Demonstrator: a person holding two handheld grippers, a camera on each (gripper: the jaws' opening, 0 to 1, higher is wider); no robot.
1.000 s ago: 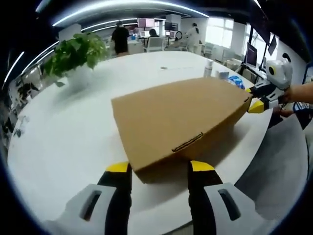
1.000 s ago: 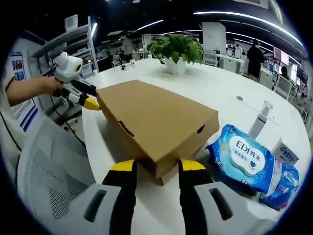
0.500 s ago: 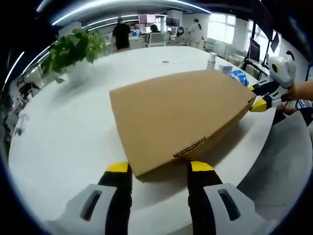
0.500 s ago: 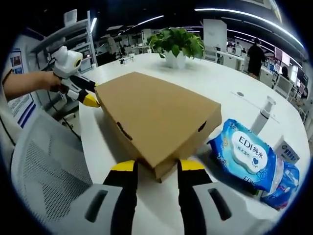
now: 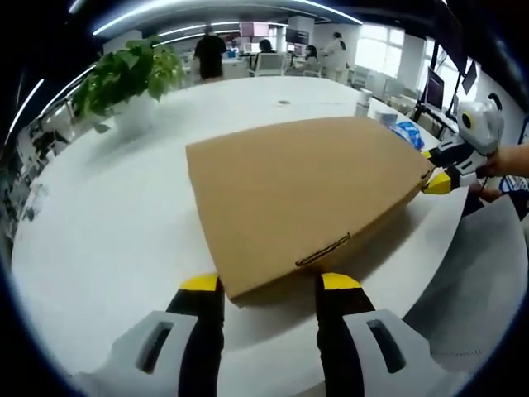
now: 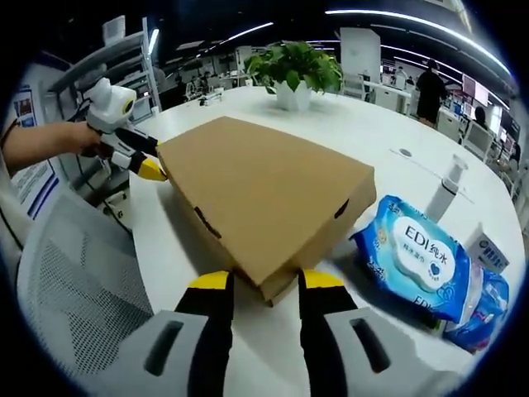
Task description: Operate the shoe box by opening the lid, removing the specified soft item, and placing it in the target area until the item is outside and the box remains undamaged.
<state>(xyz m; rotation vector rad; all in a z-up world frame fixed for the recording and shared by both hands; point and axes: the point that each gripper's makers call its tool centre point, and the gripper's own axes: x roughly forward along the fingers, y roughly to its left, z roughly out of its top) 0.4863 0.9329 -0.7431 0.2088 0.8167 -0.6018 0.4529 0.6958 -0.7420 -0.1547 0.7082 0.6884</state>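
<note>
A flat brown cardboard shoe box lies shut on the white table. Its near corner sits between the yellow-tipped jaws of my left gripper, which stands open at the table's edge. In the right gripper view the same box points its opposite corner into the open jaws of my right gripper. Each gripper also shows in the other's view: the right gripper touches the box's far right corner, the left gripper its far left corner. What the box holds is hidden.
A blue pack of wet wipes, a second pack and a white pump bottle lie right of the box. A potted plant stands further back. A white mesh chair stands at the table's edge. People stand far behind.
Both cameras have shifted a little, so I see more of the box's top and less of its near sides. Both grippers stay at the box's corners, jaws as wide as before.
</note>
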